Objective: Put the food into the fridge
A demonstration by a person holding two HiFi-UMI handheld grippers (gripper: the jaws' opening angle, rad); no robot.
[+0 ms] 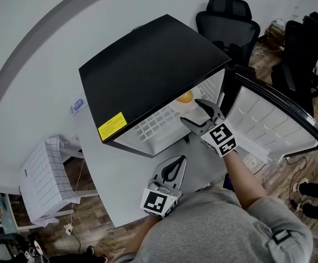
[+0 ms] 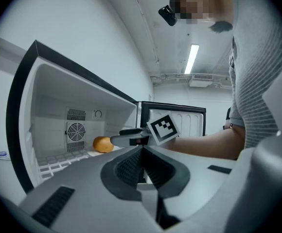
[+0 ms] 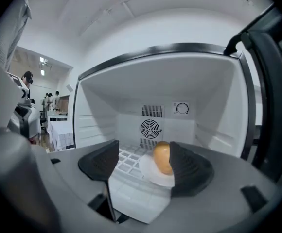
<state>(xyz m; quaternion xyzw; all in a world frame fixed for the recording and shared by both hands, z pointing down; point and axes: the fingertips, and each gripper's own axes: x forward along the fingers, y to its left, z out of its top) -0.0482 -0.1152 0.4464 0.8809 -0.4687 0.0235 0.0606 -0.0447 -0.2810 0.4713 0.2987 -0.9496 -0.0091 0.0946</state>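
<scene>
Right tool spread at open fridge, orange food, perhaps fruit, on plate, left tool closed

White table. Small blue-and-white packet at its far-left edge. White wall behind, grey stripe across. Checked white cloth draped over stand left of table. Black office chair beyond table; second black chair far right. Wooden floor. Ceiling strip light lit.
</scene>
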